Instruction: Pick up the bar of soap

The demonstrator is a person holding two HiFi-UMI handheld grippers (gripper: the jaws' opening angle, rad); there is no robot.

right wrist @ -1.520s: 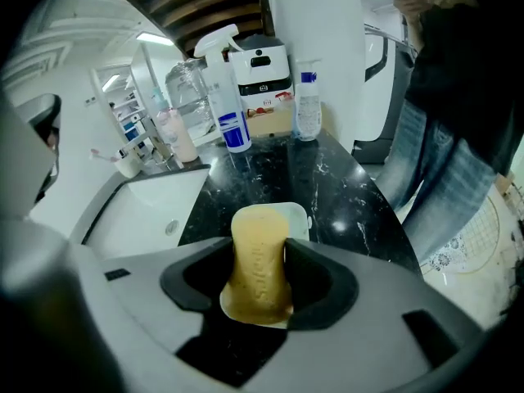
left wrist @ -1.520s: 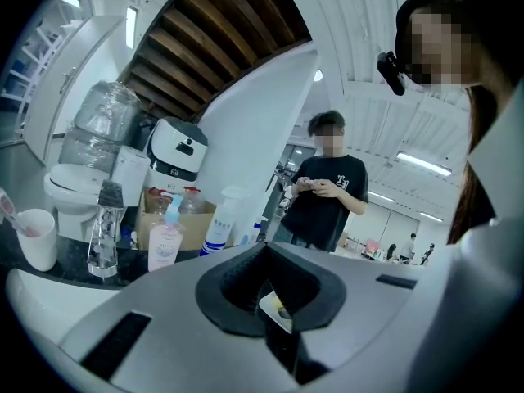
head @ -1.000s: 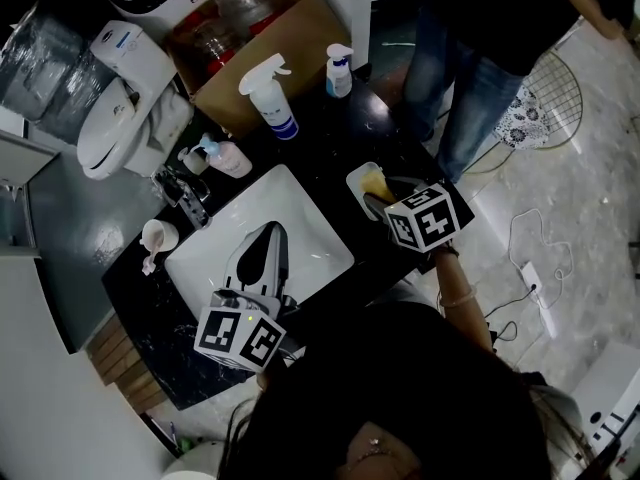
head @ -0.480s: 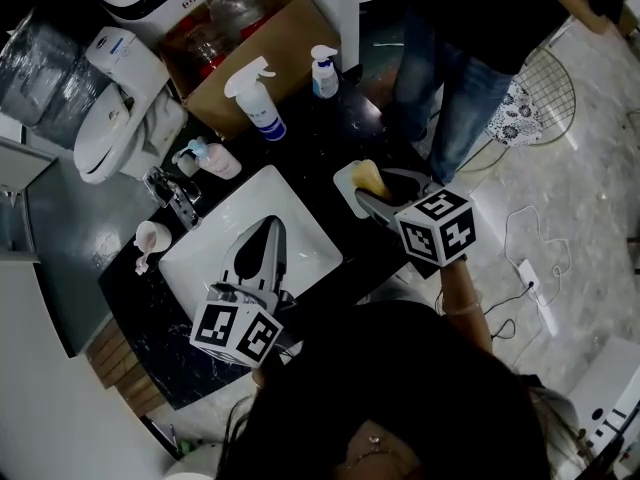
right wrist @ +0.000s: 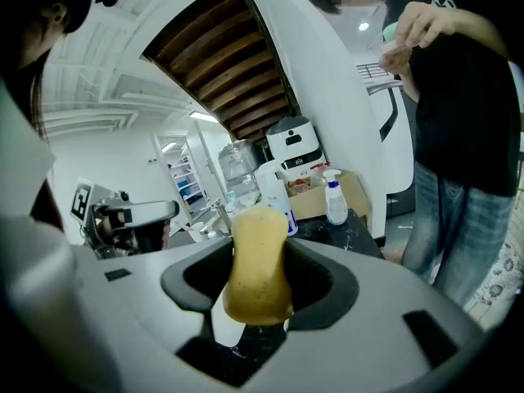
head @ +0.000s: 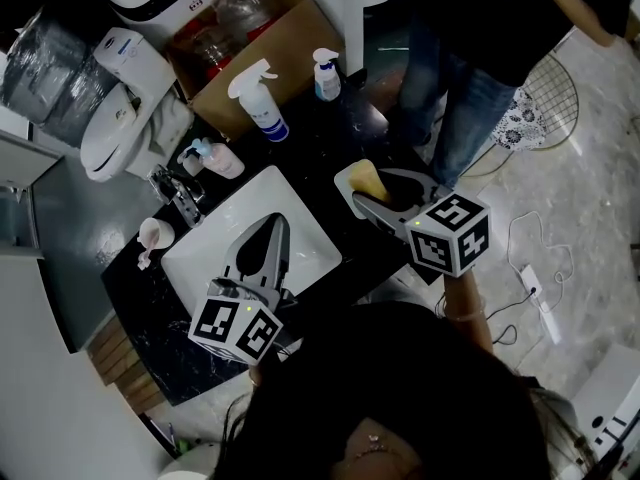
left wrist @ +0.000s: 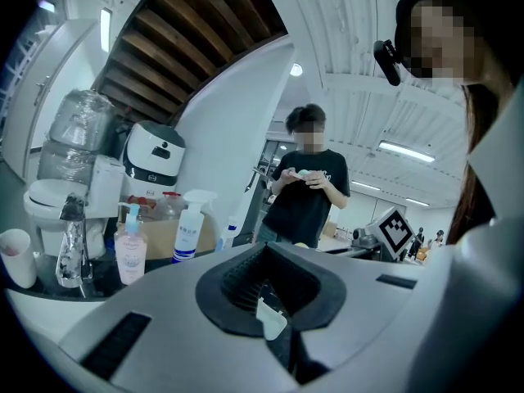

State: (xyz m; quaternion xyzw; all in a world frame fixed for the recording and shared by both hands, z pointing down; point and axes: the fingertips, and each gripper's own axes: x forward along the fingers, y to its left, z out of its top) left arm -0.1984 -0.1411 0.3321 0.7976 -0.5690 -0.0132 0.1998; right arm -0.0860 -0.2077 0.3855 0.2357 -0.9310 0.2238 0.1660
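Observation:
The yellow bar of soap (head: pixel 369 180) stands on end between the jaws of my right gripper (head: pixel 368 187), just above the white soap dish (head: pixel 345 180) on the black counter. From the right gripper view the soap (right wrist: pixel 258 260) fills the gap of that gripper (right wrist: pixel 260 278), pressed from both sides, with the dish (right wrist: pixel 214 331) below it. My left gripper (head: pixel 271 228) hangs over the white sink (head: pixel 215 240), jaws together and holding nothing. In the left gripper view its own jaws (left wrist: pixel 267 303) meet in the middle.
A faucet (head: pixel 180 198), a pink bottle (head: pixel 225 158) and a cup (head: pixel 155 236) stand behind the sink. A spray bottle (head: pixel 262 103) and a small pump bottle (head: pixel 325 73) are at the counter's back by a cardboard box (head: pixel 275 43). A person (head: pixel 470 58) stands beyond the counter.
My right gripper's marker cube has shifted right and toward the camera while its jaws stay on the soap over the dish. The left gripper has hardly moved.

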